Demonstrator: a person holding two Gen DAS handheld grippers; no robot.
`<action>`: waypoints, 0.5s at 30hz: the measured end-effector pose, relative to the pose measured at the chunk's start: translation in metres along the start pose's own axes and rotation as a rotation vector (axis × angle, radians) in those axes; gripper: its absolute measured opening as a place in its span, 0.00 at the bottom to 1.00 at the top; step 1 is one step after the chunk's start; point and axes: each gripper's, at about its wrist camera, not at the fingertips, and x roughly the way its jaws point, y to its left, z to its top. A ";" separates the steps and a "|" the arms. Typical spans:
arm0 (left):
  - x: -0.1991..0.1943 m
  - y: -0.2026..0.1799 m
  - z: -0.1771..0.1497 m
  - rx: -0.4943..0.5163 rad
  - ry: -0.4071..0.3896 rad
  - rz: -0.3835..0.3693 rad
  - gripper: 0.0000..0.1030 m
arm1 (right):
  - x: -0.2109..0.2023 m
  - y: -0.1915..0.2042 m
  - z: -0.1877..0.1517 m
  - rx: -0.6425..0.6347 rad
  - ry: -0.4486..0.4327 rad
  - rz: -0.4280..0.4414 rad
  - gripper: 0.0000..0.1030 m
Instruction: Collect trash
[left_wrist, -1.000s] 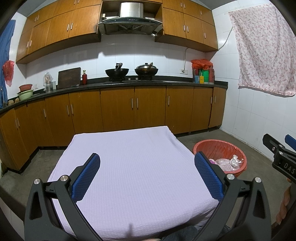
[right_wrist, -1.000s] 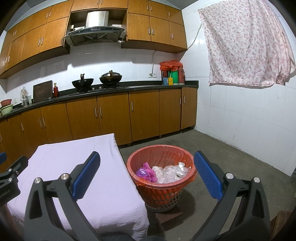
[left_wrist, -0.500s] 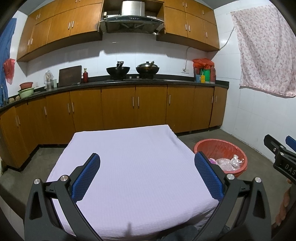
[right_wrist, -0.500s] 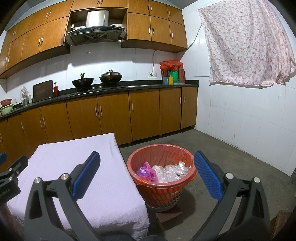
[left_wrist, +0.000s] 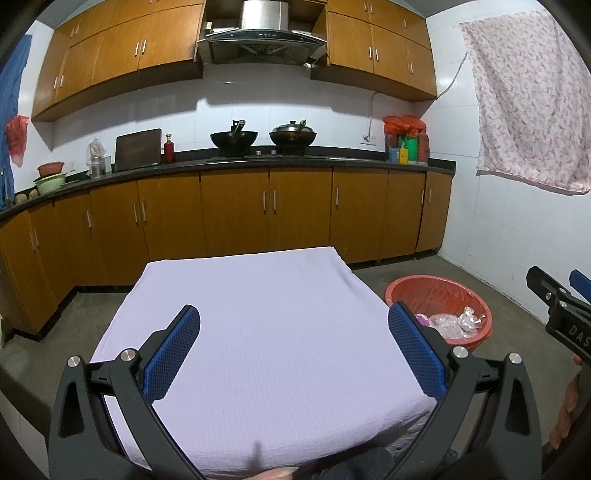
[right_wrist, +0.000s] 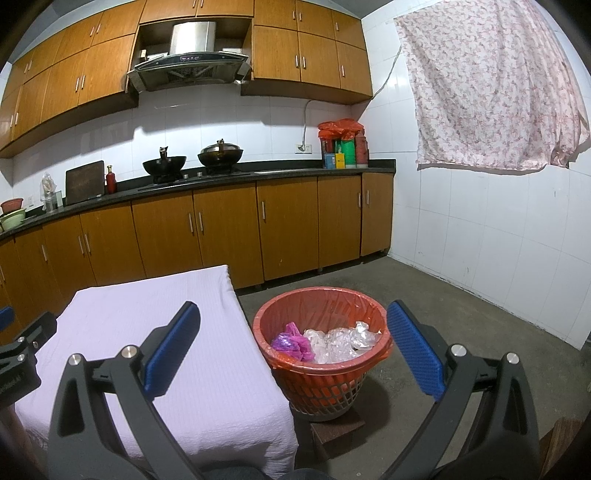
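Trash (right_wrist: 332, 341) in red basket (right_wrist: 295, 373) (grippers gaping)

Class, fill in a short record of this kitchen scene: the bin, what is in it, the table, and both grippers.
bin: red basket on the floor, right of the table
contents: purple bag, clear wrappers
table: lilac cloth, nothing on it
left gripper: fingers open, empty, over the table
right gripper: fingers open, empty, facing the bin

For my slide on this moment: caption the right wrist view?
Open right hand-held gripper above orange trash basket beside cloth-covered table.
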 end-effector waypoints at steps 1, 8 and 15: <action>0.000 0.000 0.001 0.001 0.000 0.000 0.98 | 0.000 -0.001 0.001 -0.001 0.000 0.000 0.96; 0.001 -0.001 0.002 -0.001 0.001 0.000 0.98 | 0.000 0.000 0.000 0.000 0.000 0.000 0.96; 0.001 0.000 0.002 0.000 0.002 -0.001 0.98 | 0.000 -0.001 0.001 -0.004 0.001 0.001 0.96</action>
